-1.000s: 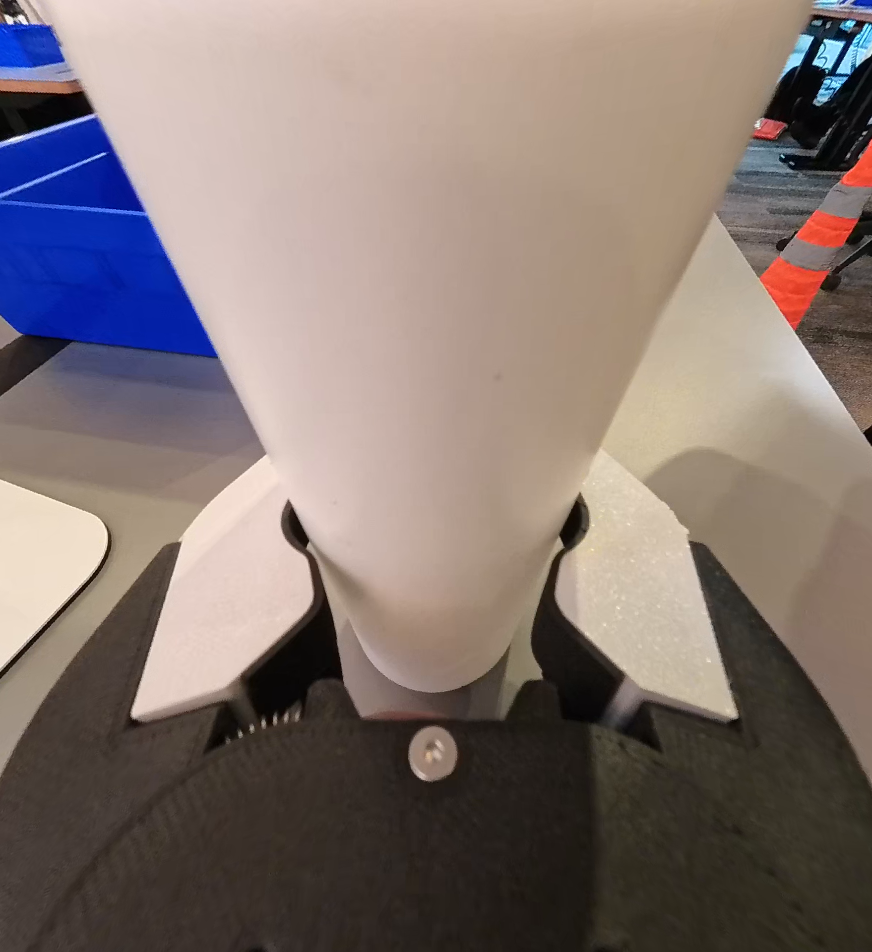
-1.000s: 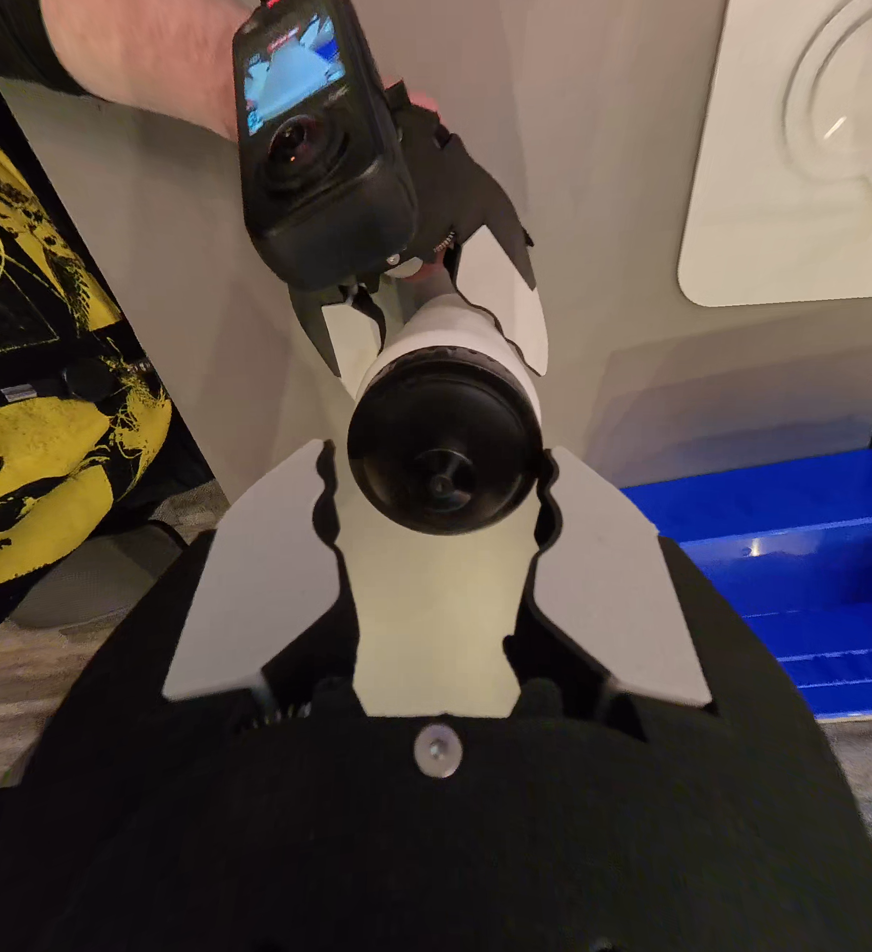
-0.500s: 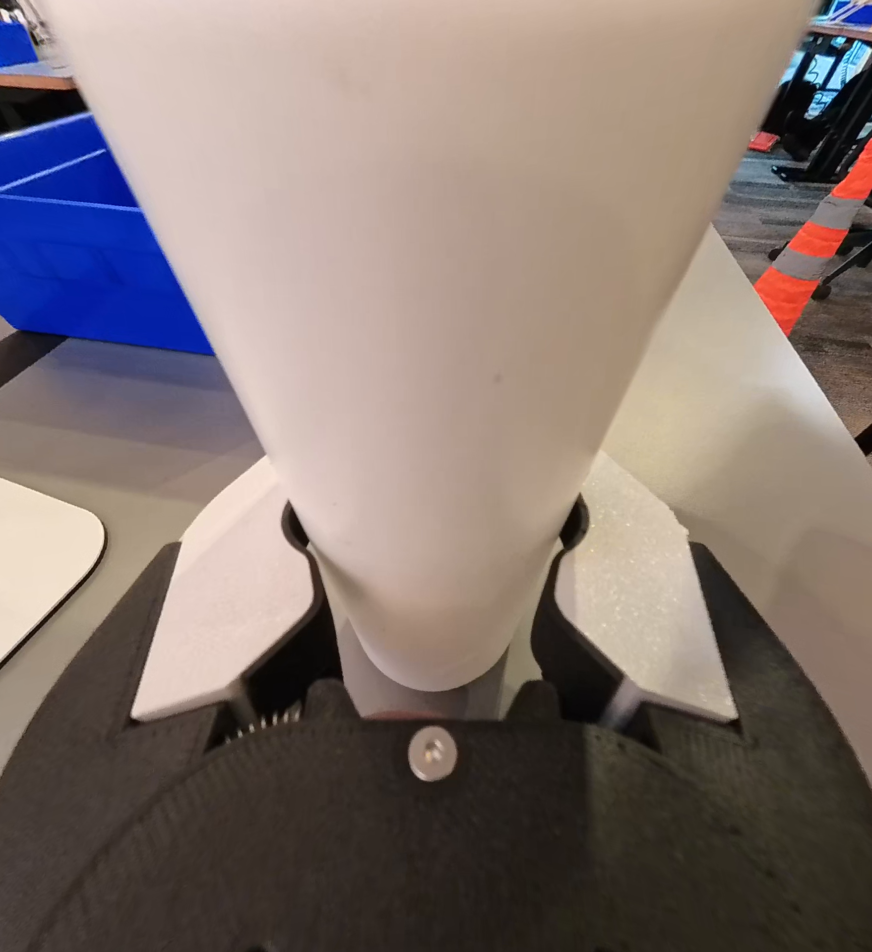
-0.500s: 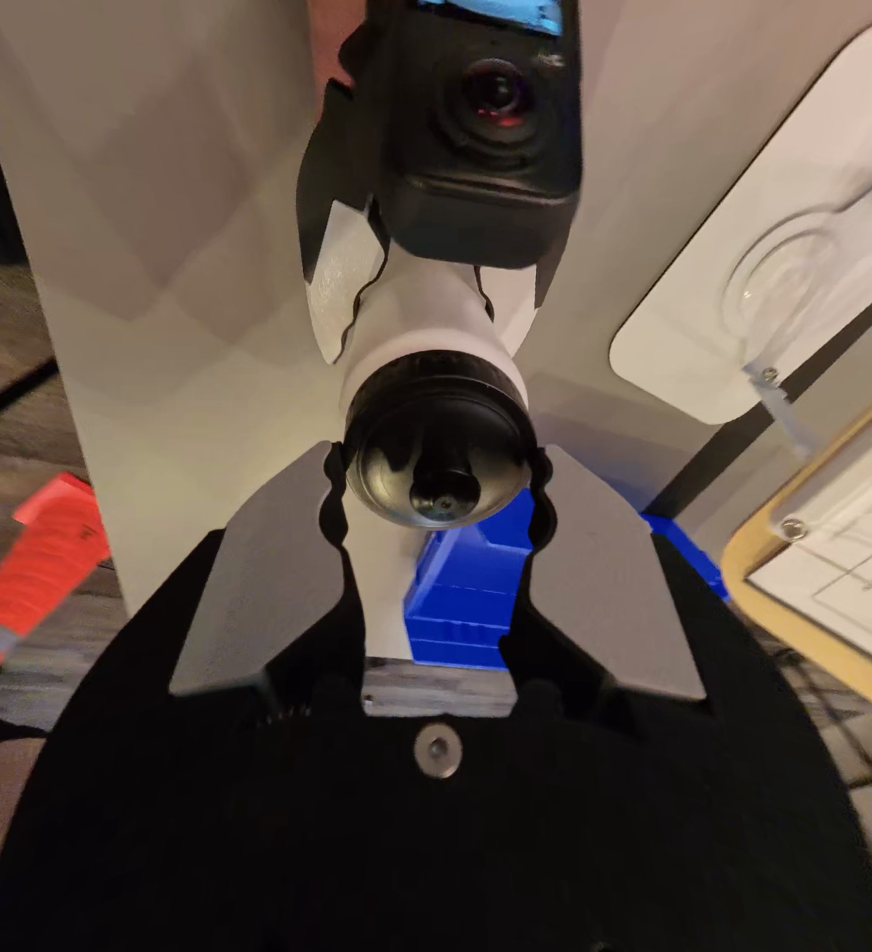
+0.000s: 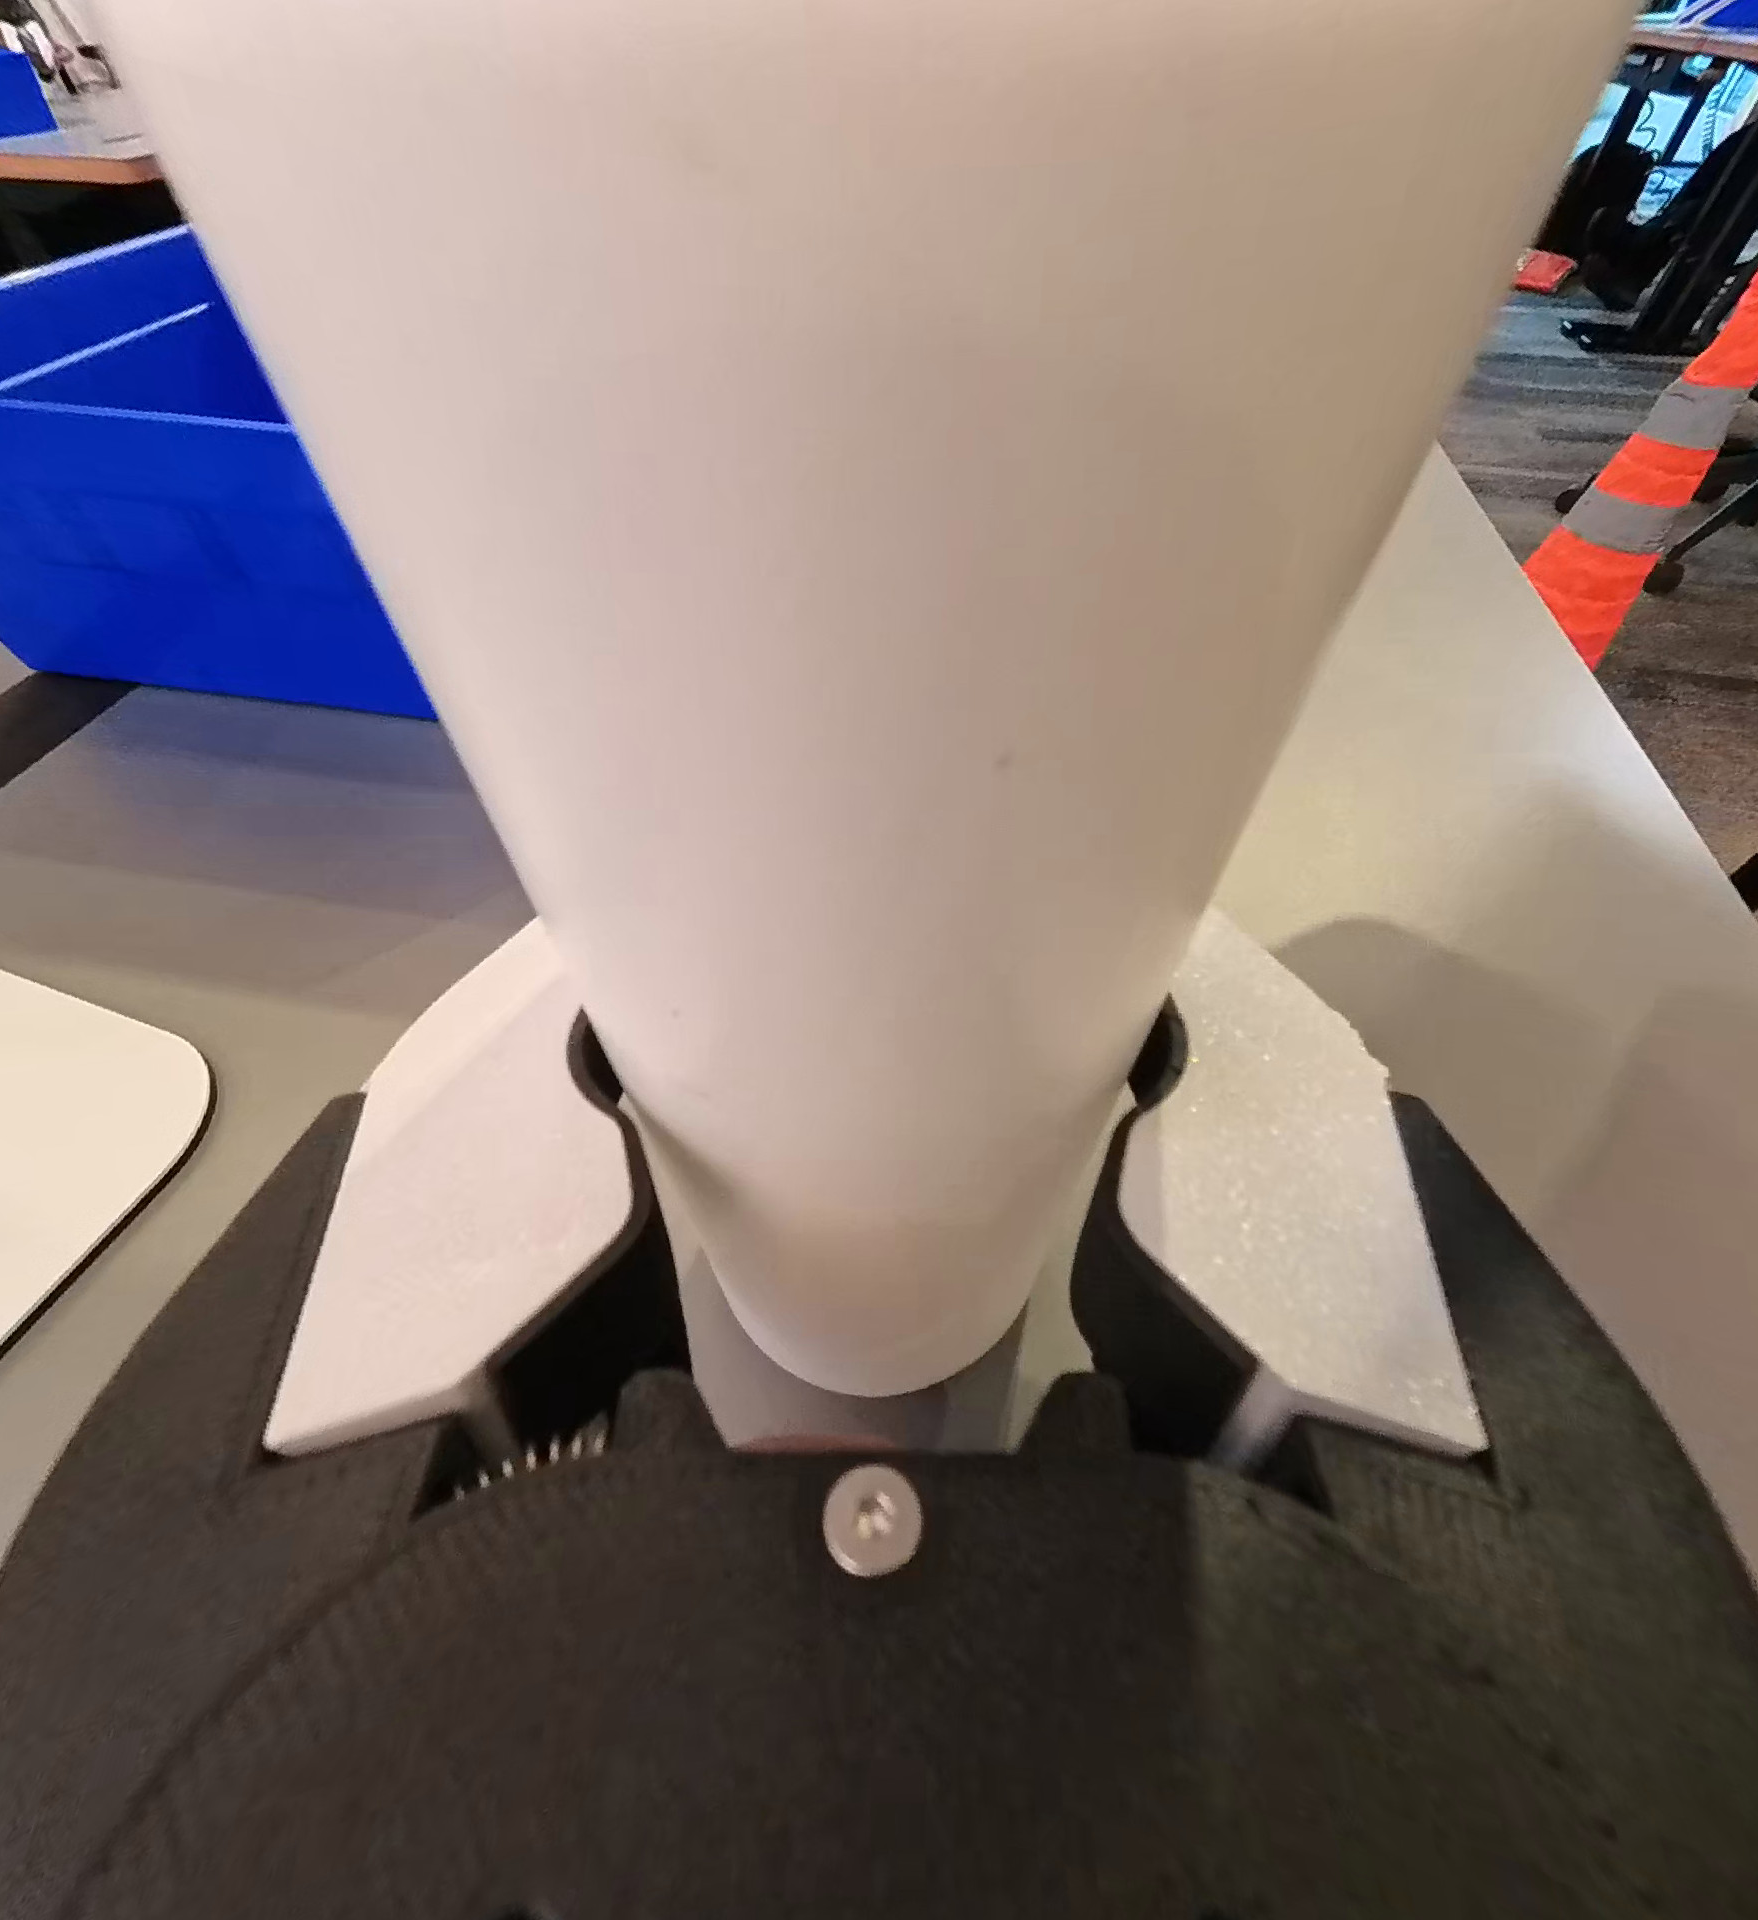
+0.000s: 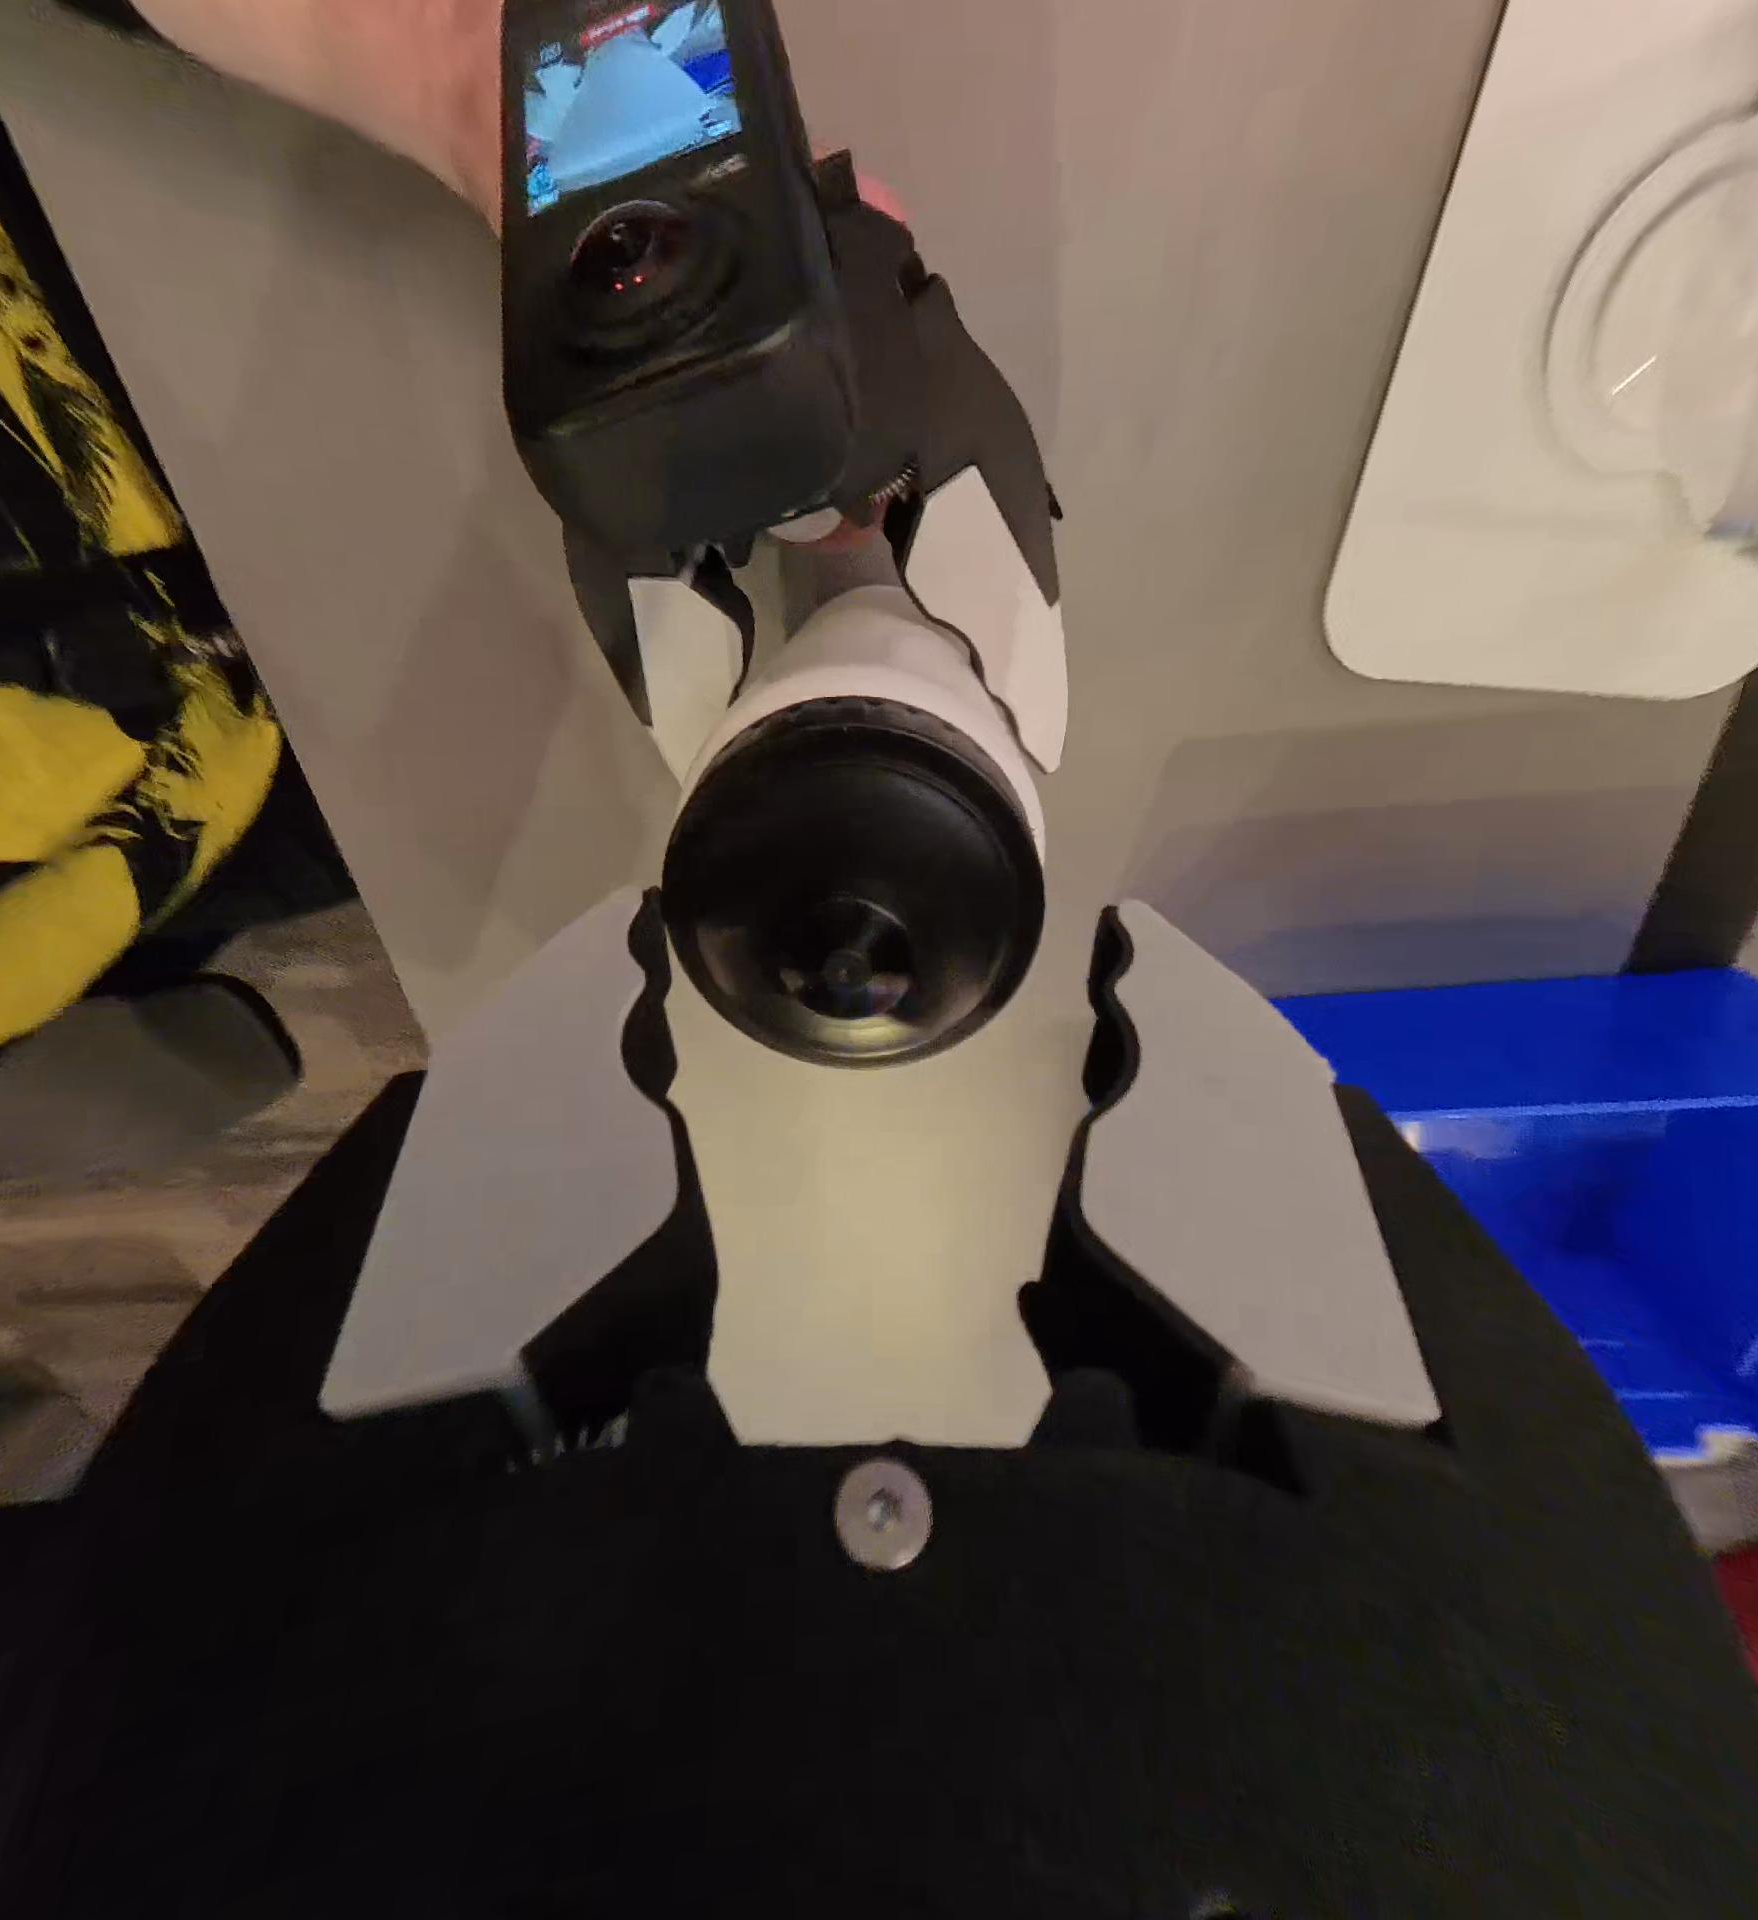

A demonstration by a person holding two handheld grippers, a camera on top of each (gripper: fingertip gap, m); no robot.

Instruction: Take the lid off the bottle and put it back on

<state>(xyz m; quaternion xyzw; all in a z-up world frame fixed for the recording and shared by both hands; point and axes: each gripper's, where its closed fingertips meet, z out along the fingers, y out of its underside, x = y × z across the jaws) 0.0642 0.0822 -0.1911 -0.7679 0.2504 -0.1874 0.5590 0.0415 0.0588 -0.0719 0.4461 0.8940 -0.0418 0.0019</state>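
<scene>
The right tool (image 6: pixel 880 997) has swung back from the twisted angle it held half a second ago to nearly the pose it had a second ago, and its fingers (image 6: pixel 532 1174), which then sat tight against the black lid (image 6: pixel 852 891), now stand spread with a clear gap on the right side of the cap; the left finger looks just beside or barely touching it. I read that as one wrist turn finished and the hold let go so the tool can reset for another twist, so the lid is still on the bottle (image 6: pixel 880 665) and the unscrewing is only partway along, though which direction it is being turned I cannot tell. The left tool (image 5: pixel 870 1049) has not shifted in that time: its two fingers (image 5: pixel 459 1226) remain pressed against the lower end of the white bottle (image 5: pixel 854 520), holding it lifted above the grey worktop (image 5: pixel 1540 831) with the capped end pointing at the right tool. Beyond it, a blue bin (image 5: pixel 116 520) sits on the worktop to the left, a white mat (image 5: pixel 33 1132) lies nearer, and an orange cone (image 5: pixel 1664 478) stands on the floor.
</scene>
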